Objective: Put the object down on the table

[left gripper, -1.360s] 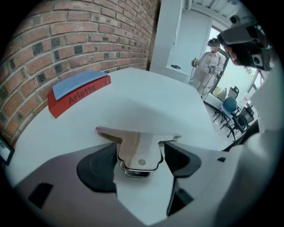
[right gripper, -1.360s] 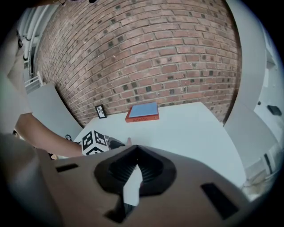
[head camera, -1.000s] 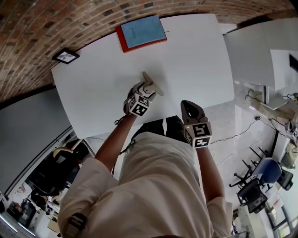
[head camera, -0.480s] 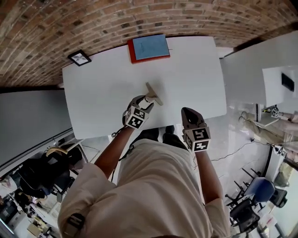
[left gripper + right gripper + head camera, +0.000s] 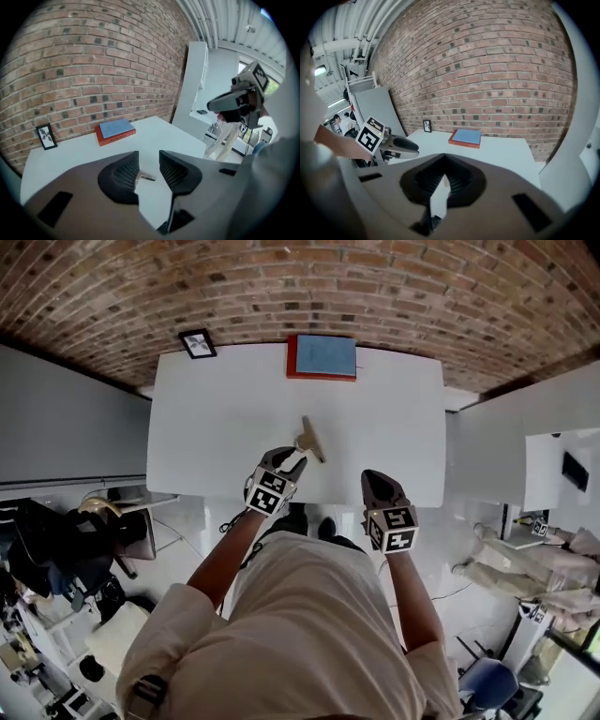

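Note:
A small tan tool with a flat head lies on the white table, just beyond my left gripper. In the left gripper view the tool shows far below through the gap between the jaws, and neither pad touches it. My left gripper stands part open and empty; its jaws have just been closing with nothing between them. My right gripper hovers off the table's near edge. Its jaws meet at the tips and hold nothing.
A red book with a blue cover lies at the table's far edge, and a small framed picture stands at the far left corner. A brick wall runs behind the table. Chairs and clutter stand on the floor at the left.
My left gripper has lifted up and back from the tool, and its jaws have narrowed. The tool stays on the table. My right gripper has risen a little.

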Available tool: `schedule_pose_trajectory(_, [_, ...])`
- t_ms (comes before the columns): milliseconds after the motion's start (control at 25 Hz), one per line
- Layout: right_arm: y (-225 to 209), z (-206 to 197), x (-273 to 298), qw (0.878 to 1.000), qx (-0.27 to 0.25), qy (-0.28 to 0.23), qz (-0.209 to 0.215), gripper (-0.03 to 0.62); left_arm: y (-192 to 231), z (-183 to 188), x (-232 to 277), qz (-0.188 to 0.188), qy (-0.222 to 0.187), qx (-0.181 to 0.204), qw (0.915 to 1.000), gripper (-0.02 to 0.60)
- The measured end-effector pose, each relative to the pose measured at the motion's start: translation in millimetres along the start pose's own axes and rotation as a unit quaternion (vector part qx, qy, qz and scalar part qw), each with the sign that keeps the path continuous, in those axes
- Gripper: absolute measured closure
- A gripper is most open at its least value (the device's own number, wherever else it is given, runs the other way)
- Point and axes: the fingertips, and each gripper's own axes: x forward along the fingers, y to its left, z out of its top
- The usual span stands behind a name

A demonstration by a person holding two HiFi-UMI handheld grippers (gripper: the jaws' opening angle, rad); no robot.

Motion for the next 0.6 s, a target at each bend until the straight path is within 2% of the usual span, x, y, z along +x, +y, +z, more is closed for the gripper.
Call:
schedule_pose_trajectory(160, [4.9, 0.8, -16.7, 0.999, -0.023, -0.013, 0.029, 0.591, -17.9, 15.7, -33.4, 0.04, -0.034, -0.018, 0.9984, 0.506])
schedule_pose_trajectory(480, [25.4, 1.0, -52.6, 0.993, -0.072, -0.036, 0.082, 0.591, -49.7, 24.5, -104.5, 0.105, -0.084, -0.048, 0.9898, 0.541])
schedule_pose_trajectory(600, [31.4, -2.6, -66.4, 0.992, -0.084, -0.041, 0.09, 0.591, -65.3, 24.4, -128.4, 0.115, -0.1, -0.056, 0.9868, 0.558])
